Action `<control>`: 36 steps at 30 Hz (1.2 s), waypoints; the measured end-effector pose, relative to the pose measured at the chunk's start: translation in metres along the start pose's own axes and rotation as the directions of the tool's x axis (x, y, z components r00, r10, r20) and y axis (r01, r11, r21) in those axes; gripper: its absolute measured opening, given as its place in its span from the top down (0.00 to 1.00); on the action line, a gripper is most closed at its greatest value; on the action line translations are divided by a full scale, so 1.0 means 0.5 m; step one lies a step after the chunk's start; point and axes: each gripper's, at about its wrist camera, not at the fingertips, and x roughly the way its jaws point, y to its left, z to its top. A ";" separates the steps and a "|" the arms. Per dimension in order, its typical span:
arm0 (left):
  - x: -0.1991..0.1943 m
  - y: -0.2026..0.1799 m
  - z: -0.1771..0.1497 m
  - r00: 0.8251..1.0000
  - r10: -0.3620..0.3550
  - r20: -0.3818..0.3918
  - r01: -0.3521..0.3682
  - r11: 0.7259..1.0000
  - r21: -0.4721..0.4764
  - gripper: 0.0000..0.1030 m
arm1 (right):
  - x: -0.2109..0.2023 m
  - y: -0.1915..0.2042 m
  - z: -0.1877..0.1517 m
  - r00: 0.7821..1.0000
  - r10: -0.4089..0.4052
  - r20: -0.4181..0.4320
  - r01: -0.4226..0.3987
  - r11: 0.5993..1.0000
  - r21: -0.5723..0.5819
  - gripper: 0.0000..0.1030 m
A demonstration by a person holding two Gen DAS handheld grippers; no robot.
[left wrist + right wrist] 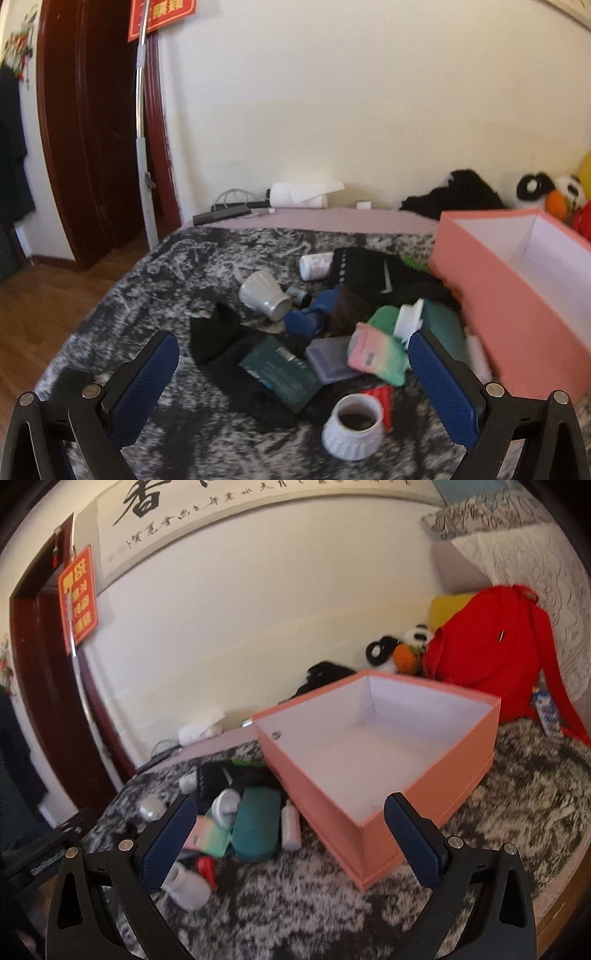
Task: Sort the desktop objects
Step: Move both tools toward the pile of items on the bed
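A pile of small objects lies on a grey patterned blanket [155,291]: a white cup on its side [263,294], a white jar [352,424], a dark green packet [282,371], a pink-green pouch [375,356], a white bottle [314,265], black clothing [373,275]. An empty pink box [517,306] stands to the right; it also shows in the right wrist view [373,771]. My left gripper [293,360] is open above the pile. My right gripper [290,821] is open over the box's near corner. A teal case [255,821] and a small white bottle [290,825] lie beside the box.
A red backpack [487,646] and plush toys [406,650] sit behind the box. A paper roll [301,194] and cables lie at the far edge by the wall. A dark wooden door [88,129] and bare floor are at left.
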 end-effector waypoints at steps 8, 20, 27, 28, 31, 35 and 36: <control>-0.015 -0.005 -0.014 0.999 -0.015 -0.036 0.018 0.996 0.087 0.01 | 0.005 -0.073 -0.006 0.977 0.188 -0.100 -0.150 0.940 0.306 0.00; 0.019 0.025 -0.024 0.993 0.000 -0.117 0.009 0.997 0.076 0.01 | -0.020 -0.066 -0.008 0.838 0.545 0.017 -0.506 0.766 0.396 0.00; 0.021 0.009 -0.033 0.993 0.013 -0.120 -0.001 0.995 0.101 0.01 | -0.059 -0.071 0.004 0.785 0.611 0.102 -0.600 0.708 0.372 0.00; 0.021 0.006 -0.033 0.993 0.013 -0.120 0.000 0.994 0.109 0.01 | -0.061 -0.071 0.002 0.779 0.618 0.107 -0.609 0.703 0.368 0.00; 0.022 0.001 -0.035 0.992 0.016 -0.122 -0.001 0.992 0.123 0.01 | -0.091 -0.064 0.009 0.733 0.664 0.144 -0.672 0.675 0.305 0.00; 0.023 0.002 -0.033 0.992 0.022 -0.126 -0.007 0.993 0.120 0.01 | -0.138 -0.042 0.010 0.685 0.706 0.180 -0.728 0.662 0.179 0.00; 0.023 0.004 -0.033 0.992 0.023 -0.126 -0.008 0.993 0.118 0.01 | -0.148 -0.037 0.009 0.685 0.705 0.185 -0.728 0.668 0.153 0.00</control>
